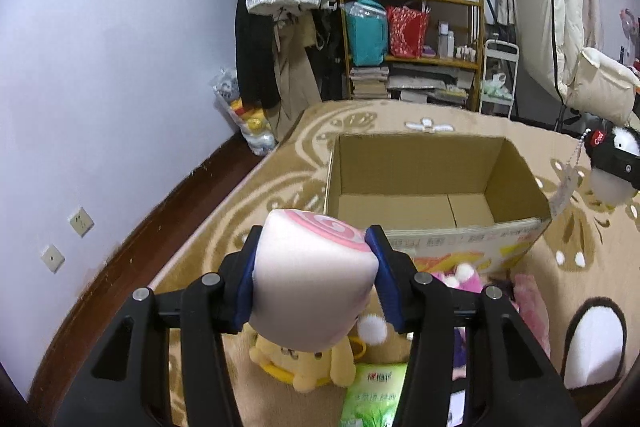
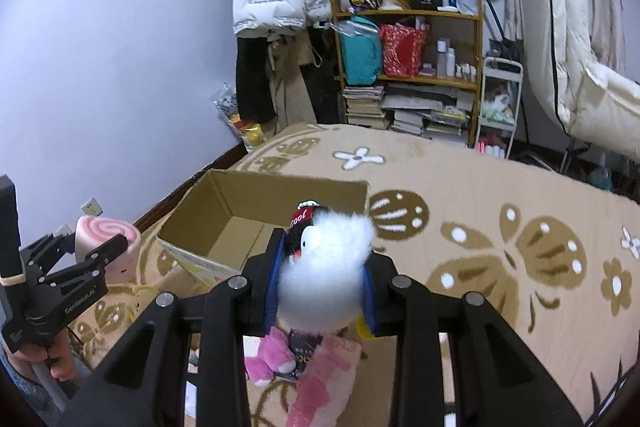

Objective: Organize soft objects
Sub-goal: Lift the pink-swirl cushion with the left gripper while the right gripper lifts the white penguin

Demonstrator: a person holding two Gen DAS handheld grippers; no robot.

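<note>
Clamping roll plush (image 1: 316, 283) lengthwise, swirl forward, L gripper (image 1: 316, 279); R gripper (image 2: 324, 283) squeezes penguin (image 2: 324, 267) upright.

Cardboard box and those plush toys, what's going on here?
A person is tidying soft toys with two handheld grippers. The left gripper is shut on a pink swirl plush, the right gripper on a fluffy penguin. Both hang near the box, which looks empty. More toys, including a yellow plush, lie on the rug.
</note>
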